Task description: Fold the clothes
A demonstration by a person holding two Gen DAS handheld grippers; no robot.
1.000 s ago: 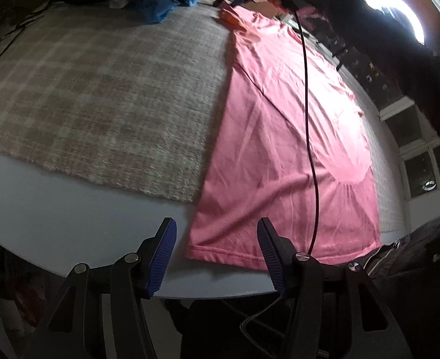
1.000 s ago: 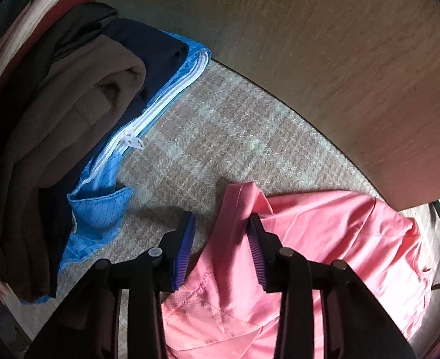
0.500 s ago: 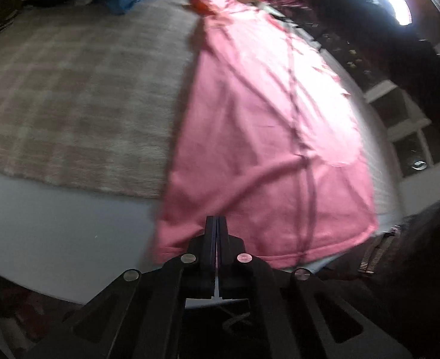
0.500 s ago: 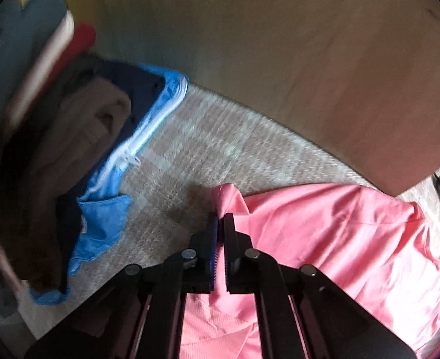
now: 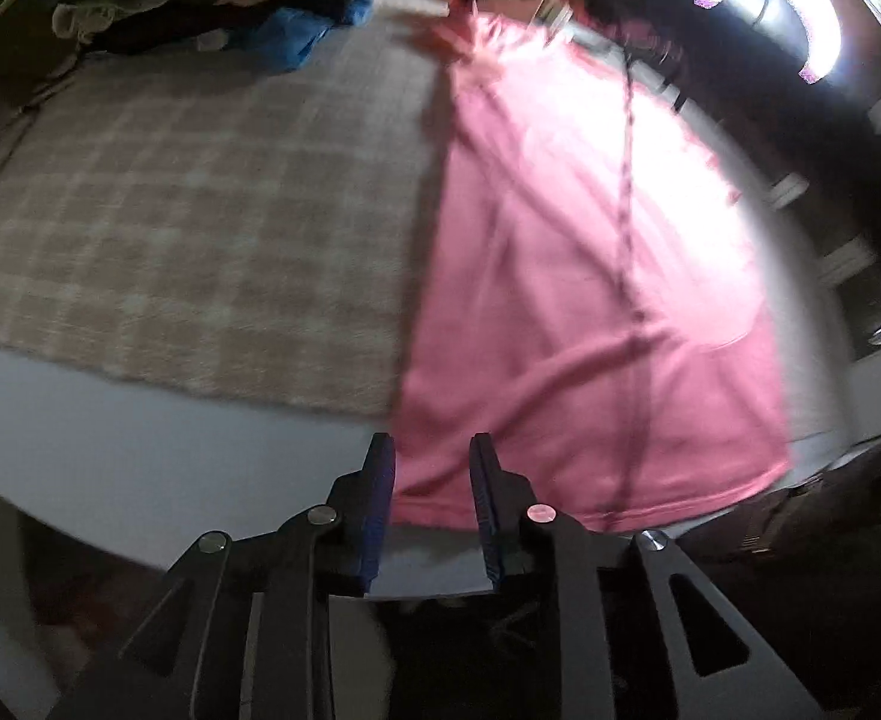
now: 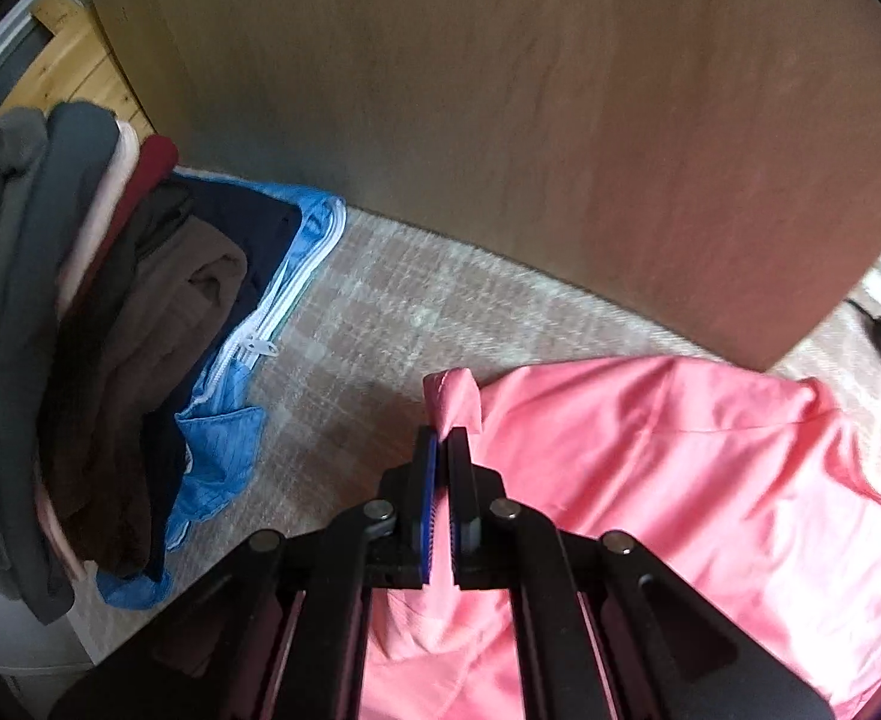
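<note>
Right wrist view: my right gripper (image 6: 440, 450) pinches the pink shirt (image 6: 650, 450) beside the pile of clothes (image 6: 80, 360), while my left gripper (image 5: 431, 462) is opening astride the hem, fabric between unpressed pads, so the fold could skew.

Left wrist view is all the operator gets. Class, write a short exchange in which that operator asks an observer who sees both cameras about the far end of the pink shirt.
Operator: My picture blurs at the far end of the pink shirt. Is that end held?
Observer: Yes. The right claw is shut on a bunched corner of it.
Operator: And the blue garment beyond the shirt?
Observer: It has a white zip and lies partly under a stack of darker clothes.
</note>
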